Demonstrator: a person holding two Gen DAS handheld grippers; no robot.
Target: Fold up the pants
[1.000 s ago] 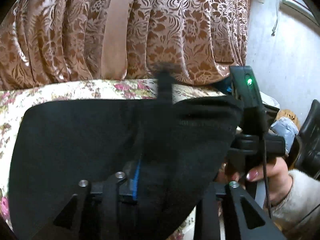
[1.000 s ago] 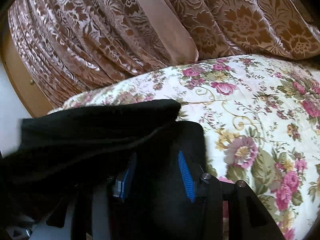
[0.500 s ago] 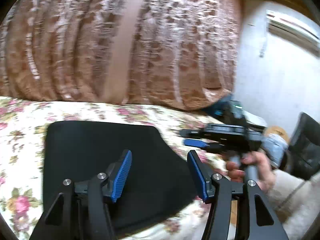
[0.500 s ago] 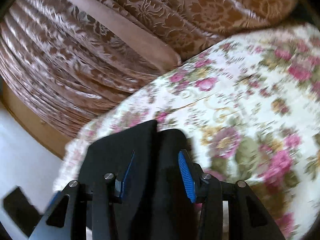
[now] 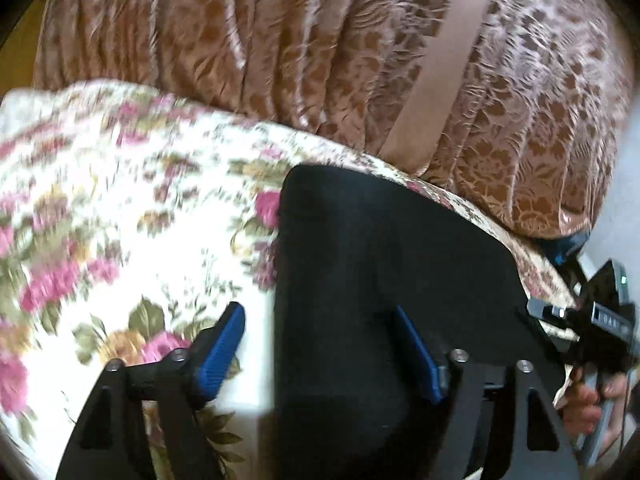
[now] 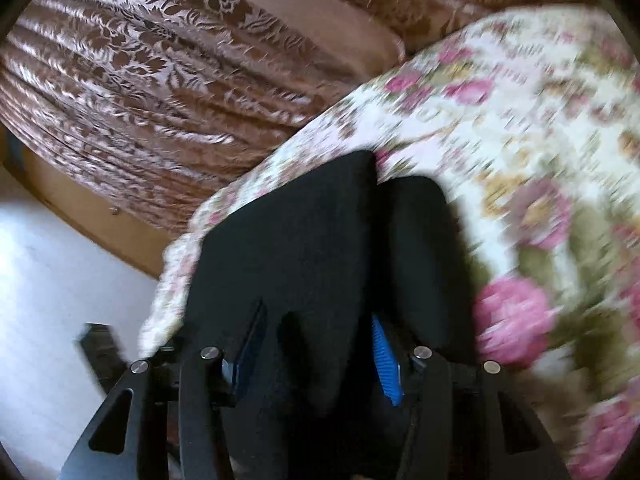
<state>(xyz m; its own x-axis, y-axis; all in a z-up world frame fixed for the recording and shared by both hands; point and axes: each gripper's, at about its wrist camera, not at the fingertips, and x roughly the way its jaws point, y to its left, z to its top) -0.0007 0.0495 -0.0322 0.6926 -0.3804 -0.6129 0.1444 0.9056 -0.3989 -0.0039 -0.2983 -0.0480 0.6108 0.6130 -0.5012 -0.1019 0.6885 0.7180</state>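
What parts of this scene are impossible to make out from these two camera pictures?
- Right wrist view: whether the right gripper, jaws opening, still pinches the black pants; dark cloth covers its pads.
- Left wrist view: the pants' near end, hidden behind the left gripper and cut off by the lower edge.
- Both views: the floral bedspread pattern, smeared by blur.
- Left wrist view: most of the person's hand, cut off at the edge.
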